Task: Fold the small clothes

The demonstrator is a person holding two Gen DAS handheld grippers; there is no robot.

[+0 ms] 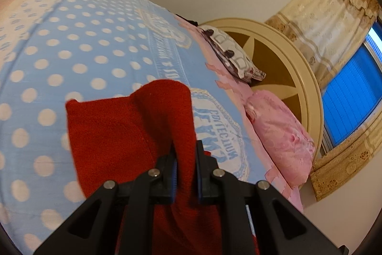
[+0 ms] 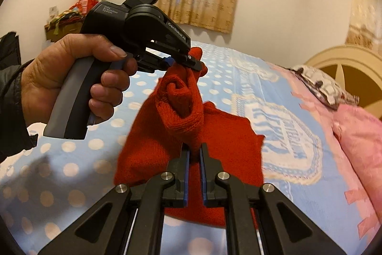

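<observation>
- Two claws pinch one red knit garment, lifted above the bed.
- Left claw is pressed together on a raised fold of the cloth; right claw is clamped on another bunched edge.
- The garment hangs crumpled between them, its lower part trailing toward the bed.
- A good fold likely needs both claws kept level and apart, so the knit spreads flat before it is laid down.
- Uneven tension could twist the cloth.

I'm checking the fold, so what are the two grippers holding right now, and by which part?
Both are shut on the red knit garment: the right gripper and the left gripper each pinch a bunched fold of its upper edge.
</observation>
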